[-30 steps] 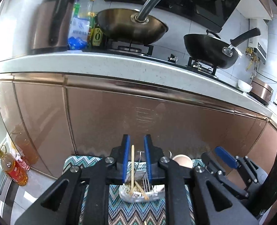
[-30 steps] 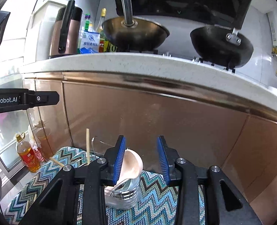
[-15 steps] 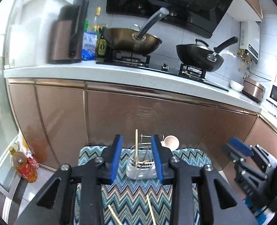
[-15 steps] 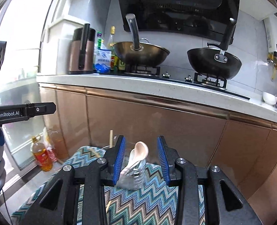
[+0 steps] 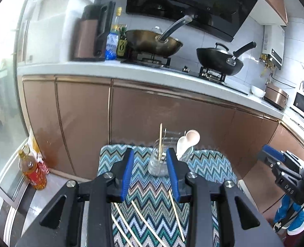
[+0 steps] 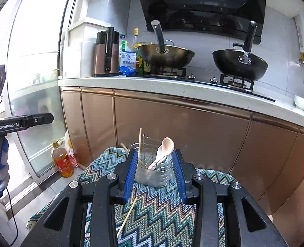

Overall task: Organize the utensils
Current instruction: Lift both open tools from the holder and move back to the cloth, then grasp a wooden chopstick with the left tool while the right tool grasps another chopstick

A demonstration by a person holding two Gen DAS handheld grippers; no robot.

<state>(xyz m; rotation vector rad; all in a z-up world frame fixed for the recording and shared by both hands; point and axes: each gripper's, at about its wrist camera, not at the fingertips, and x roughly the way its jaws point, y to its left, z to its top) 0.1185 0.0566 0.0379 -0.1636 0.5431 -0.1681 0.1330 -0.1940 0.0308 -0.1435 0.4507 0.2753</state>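
A clear utensil holder (image 5: 159, 162) stands on a zigzag-patterned cloth (image 5: 152, 191), with one chopstick (image 5: 160, 142) upright in it and pale spoons (image 5: 188, 142) in its right part. Three loose chopsticks (image 5: 143, 222) lie on the cloth in front. My left gripper (image 5: 151, 175) is open and empty, behind the holder. In the right wrist view the holder (image 6: 154, 170), spoons (image 6: 164, 150) and upright chopstick (image 6: 140, 142) sit just ahead of my open, empty right gripper (image 6: 155, 177). One loose chopstick (image 6: 127, 218) lies below it.
Copper-coloured cabinet fronts (image 5: 152, 113) rise right behind the cloth, under a counter with two woks (image 5: 154, 43). An oil bottle (image 5: 31, 170) stands on the floor at the left. The right gripper shows at the left view's right edge (image 5: 283, 164).
Both grippers have pulled back and up from the holder. The left gripper has let go of the chopstick, which stands in the holder. Loose chopsticks on the cloth came into view.
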